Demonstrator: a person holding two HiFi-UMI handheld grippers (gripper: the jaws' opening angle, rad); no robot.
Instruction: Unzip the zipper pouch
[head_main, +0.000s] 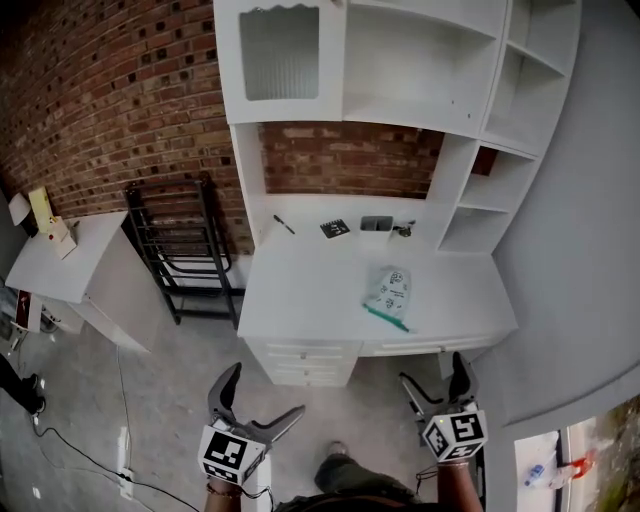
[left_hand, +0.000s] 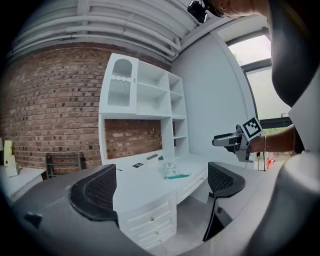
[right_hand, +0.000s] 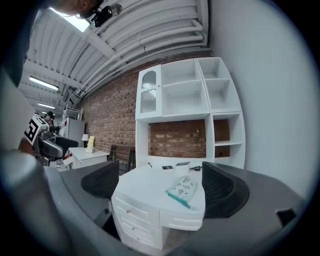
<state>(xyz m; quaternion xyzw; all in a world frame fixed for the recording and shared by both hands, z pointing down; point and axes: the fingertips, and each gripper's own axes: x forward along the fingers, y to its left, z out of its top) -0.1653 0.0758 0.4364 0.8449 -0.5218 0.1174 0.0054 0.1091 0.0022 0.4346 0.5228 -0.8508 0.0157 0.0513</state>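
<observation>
A clear printed zipper pouch (head_main: 388, 294) with a teal zipper edge lies flat on the white desk (head_main: 300, 290), towards its front right; it also shows in the left gripper view (left_hand: 172, 172) and the right gripper view (right_hand: 183, 191). Both grippers hang well short of the desk, over the floor. My left gripper (head_main: 254, 404) is open with nothing between its fingers. My right gripper (head_main: 432, 378) is open and empty too. In the left gripper view the right gripper (left_hand: 235, 142) shows at the right with its marker cube.
On the desk's back strip lie a black pen (head_main: 284, 224), a marker card (head_main: 335, 228), a small grey box (head_main: 377, 223) and keys (head_main: 403, 231). White shelves (head_main: 420, 60) rise above. A black metal rack (head_main: 180, 245) and a low white table (head_main: 65, 265) stand to the left. Drawers (head_main: 300, 360) face me.
</observation>
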